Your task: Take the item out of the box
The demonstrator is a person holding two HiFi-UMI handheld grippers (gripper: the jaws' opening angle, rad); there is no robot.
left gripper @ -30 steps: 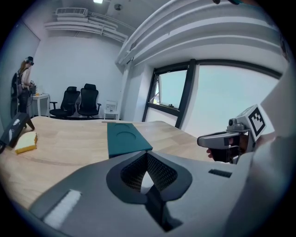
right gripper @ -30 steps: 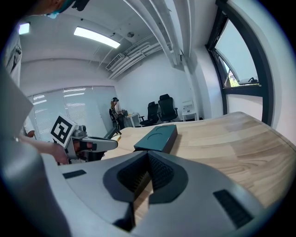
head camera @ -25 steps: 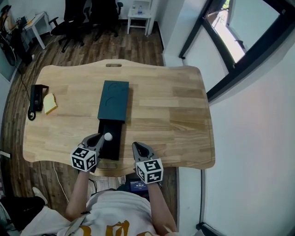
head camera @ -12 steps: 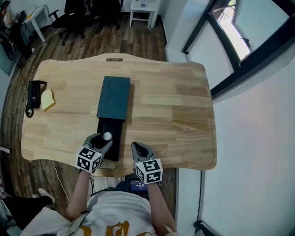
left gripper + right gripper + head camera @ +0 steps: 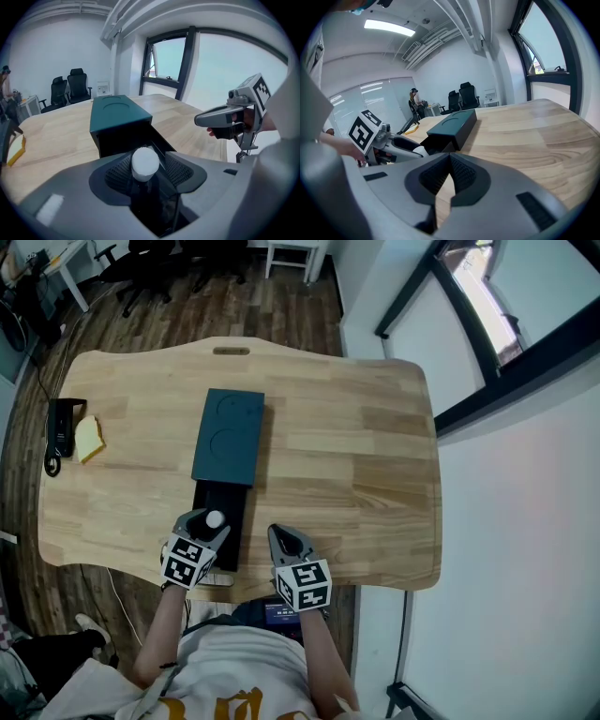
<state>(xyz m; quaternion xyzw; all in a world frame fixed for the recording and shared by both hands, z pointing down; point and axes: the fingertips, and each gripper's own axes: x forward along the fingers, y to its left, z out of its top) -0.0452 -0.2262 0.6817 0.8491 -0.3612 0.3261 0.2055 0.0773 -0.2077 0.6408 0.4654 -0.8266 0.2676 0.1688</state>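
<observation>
Wooden table (image 5: 356,456), black device (image 5: 62,427) beside a yellow pad (image 5: 89,438) near its left edge, black office chairs (image 5: 77,85) beyond

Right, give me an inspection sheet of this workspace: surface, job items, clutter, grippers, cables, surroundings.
Surface: wooden table, no spills seen.
Job's things: teal box, its tray slid out toward the person; white-capped dark bottle upright in the tray.
Clutter: black device and yellow item at the table's left edge.
Grippers: left gripper opening, cap between its fingers, unpressed; right gripper shut, empty.
Cables: cord looping off the black device; second cable on the wood floor, left.
Surroundings: office chairs, window at right.
</observation>
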